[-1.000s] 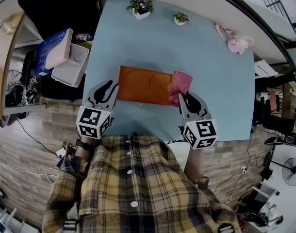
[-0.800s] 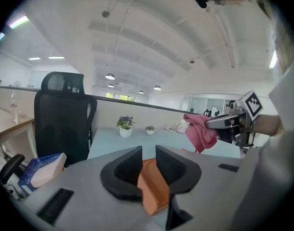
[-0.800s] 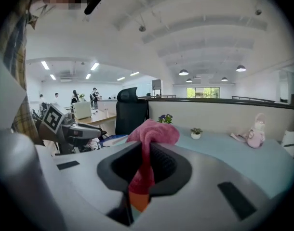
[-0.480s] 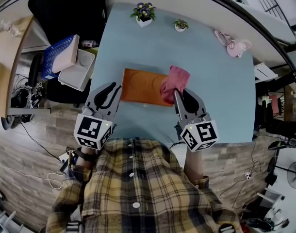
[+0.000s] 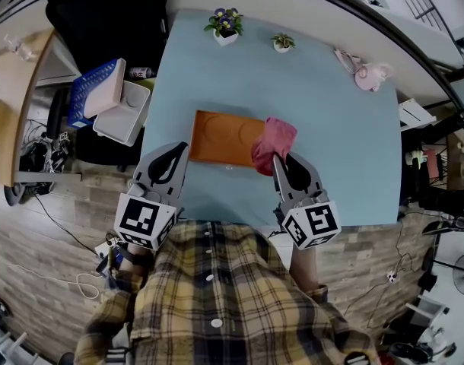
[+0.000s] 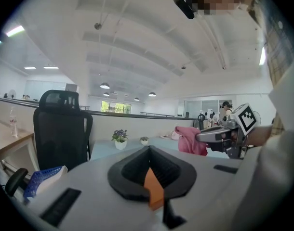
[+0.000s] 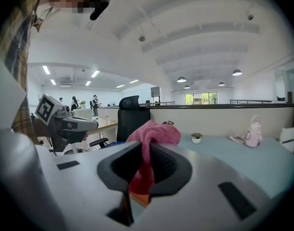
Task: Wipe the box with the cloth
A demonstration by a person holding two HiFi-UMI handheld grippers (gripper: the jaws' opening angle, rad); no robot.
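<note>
The flat orange box lies on the light blue table. A pink cloth hangs over the box's right end, and my right gripper is shut on it. In the right gripper view the cloth bulges up between the pads of my right gripper. My left gripper hovers at the box's near left corner, apart from it, jaws shut with nothing held. In the left gripper view a sliver of the orange box shows below my left gripper.
A pot of purple flowers, a small green plant and a pink teapot stand along the table's far side. Left of the table are a black chair and stacked blue and white trays.
My left gripper's jaws have closed from open. Both grippers have risen a little and drawn back toward the person. The cloth has stayed in the right gripper.
</note>
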